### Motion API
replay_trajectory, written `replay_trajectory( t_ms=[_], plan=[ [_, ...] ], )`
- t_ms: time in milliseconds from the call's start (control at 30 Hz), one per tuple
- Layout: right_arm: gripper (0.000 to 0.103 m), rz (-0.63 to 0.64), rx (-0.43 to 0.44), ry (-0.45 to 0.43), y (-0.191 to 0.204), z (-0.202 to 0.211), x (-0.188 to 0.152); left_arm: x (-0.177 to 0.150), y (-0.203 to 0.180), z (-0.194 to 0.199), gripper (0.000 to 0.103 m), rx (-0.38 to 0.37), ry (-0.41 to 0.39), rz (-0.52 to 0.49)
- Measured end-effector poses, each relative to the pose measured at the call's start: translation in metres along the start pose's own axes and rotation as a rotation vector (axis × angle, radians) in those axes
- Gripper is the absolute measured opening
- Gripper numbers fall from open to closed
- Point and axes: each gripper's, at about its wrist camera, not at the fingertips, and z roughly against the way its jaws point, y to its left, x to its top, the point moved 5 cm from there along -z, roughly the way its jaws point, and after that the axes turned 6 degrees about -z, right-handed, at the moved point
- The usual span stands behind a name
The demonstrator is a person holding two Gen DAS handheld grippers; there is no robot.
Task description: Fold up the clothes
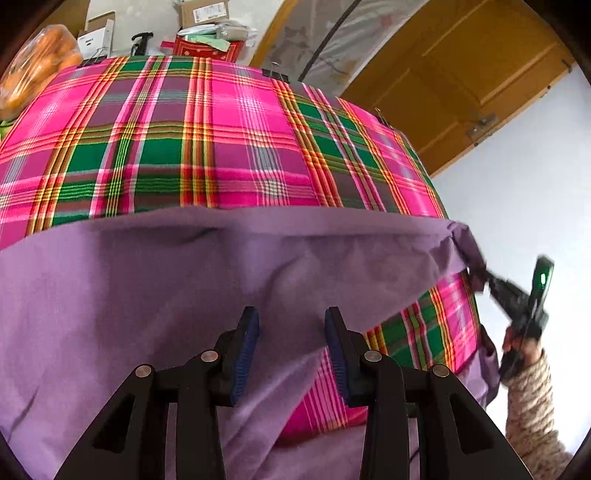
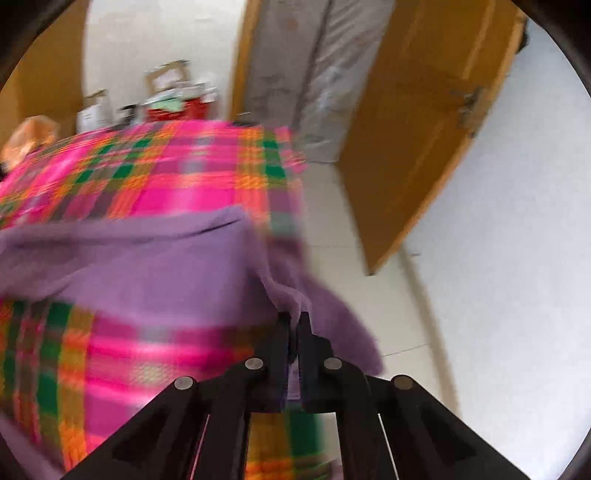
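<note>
The left gripper (image 1: 291, 350), its blue-padded jaws spread apart and holding nothing, hangs just above a purple garment (image 1: 155, 295) draped over a table covered with a pink, green and orange plaid cloth (image 1: 221, 147). The garment lies across the near half of the table, its far edge running straight across the plaid and its right-hand corner lifted off the side, where the right gripper (image 2: 294, 325) has its jaws clamped on a bunched fold of the fabric. From the left wrist camera, that gripper appears at the table's right edge, gripped by a hand (image 1: 517, 343) in a striped knit sleeve (image 1: 532, 402). A patch of plaid shows beneath the raised corner. Binder clips (image 1: 275, 74) pin the cloth at the table's far edge. Beyond it stand cardboard boxes (image 1: 203, 13), a red container (image 1: 207, 50) and an orange bag (image 1: 37, 62), beside an open wooden door (image 1: 480, 81). The right wrist view is heavily blurred.
</note>
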Motion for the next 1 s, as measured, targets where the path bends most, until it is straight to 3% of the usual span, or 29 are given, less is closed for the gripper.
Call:
replay_trajectory(
  t_ms=[200,333,567,800,1000],
  plan=[
    [0.006,-0.129,-0.223,-0.083,-0.041,-0.009,0.045,-0.009,-0.005,0.004,0.038,0.025,0.006,-0.027],
    [0.011,-0.159,-0.251,-0.101,-0.047,-0.006,0.047,-0.016,-0.006,0.013,0.038,0.026,-0.003,-0.040],
    [0.015,-0.209,-0.105,-0.069,-0.021,0.013,0.018,-0.035,0.002,0.023,0.038,0.052,0.012,-0.044],
    [0.018,-0.138,0.047,-0.004,0.033,0.024,-0.019,-0.050,-0.007,0.028,0.039,0.080,0.008,-0.096],
    [0.018,-0.138,0.106,0.062,0.059,0.017,-0.041,-0.057,-0.023,0.027,0.039,0.099,0.004,-0.161]
  ],
)
